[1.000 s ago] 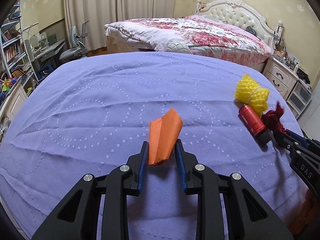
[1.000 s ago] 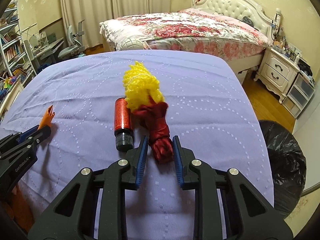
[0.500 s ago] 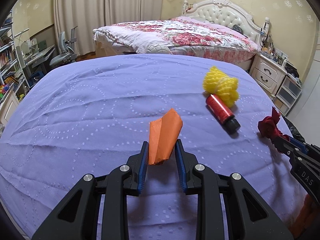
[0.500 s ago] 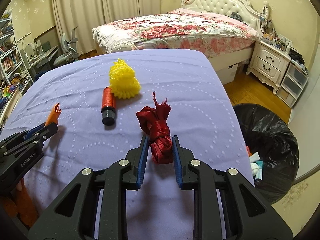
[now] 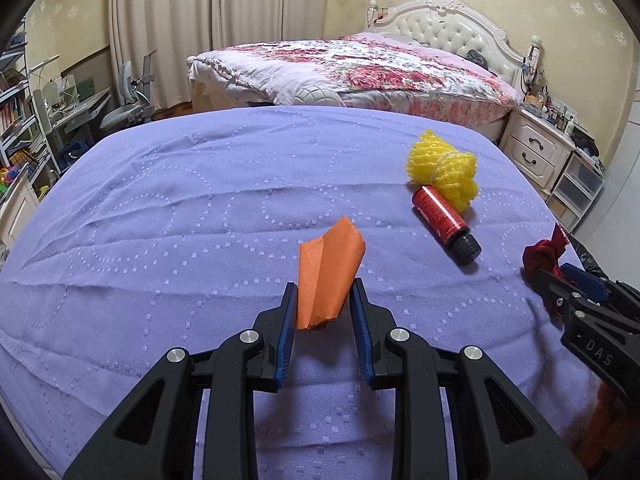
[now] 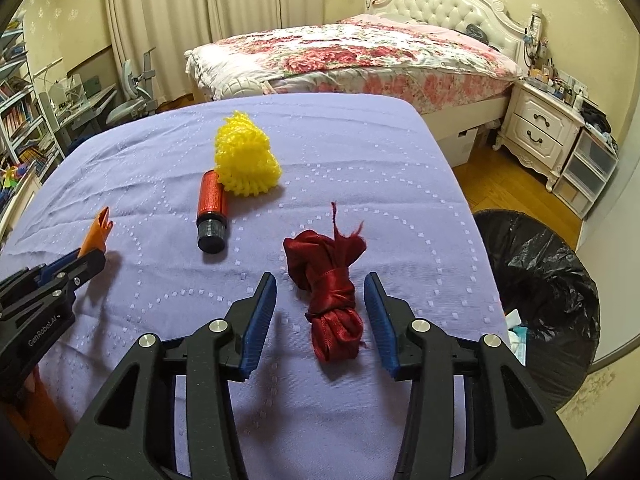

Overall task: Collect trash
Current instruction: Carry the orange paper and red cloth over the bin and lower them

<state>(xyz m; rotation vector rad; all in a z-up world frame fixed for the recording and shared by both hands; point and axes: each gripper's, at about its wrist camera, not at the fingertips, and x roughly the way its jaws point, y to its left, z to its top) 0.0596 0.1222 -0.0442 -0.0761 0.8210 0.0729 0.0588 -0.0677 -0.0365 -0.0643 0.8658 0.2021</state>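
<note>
My left gripper (image 5: 323,292) is shut on a folded orange paper (image 5: 330,276), which it holds just above the purple tablecloth (image 5: 200,200). My right gripper (image 6: 319,280) is near the table's right edge and its jaws are opening. A knotted dark red ribbon bundle (image 6: 332,296) sits between them with a gap on each side, the pads off it. A red bottle with a black cap (image 6: 211,208) lies on the cloth beside a yellow foam net (image 6: 246,160), to the left of the ribbon. A bin lined with a black bag (image 6: 540,292) stands on the floor right of the table.
Beyond the table stands a bed with a floral cover (image 6: 360,56) and a white nightstand (image 6: 540,132) with plastic drawers beside it. A desk, chair and bookshelves (image 5: 60,112) fill the left side. Wooden floor shows between table and nightstand.
The right gripper carried the red ribbon rightward, away from the bottle and net, toward the table's edge by the bin. Its jaws then spread off the ribbon. The left gripper still clamps the orange paper.
</note>
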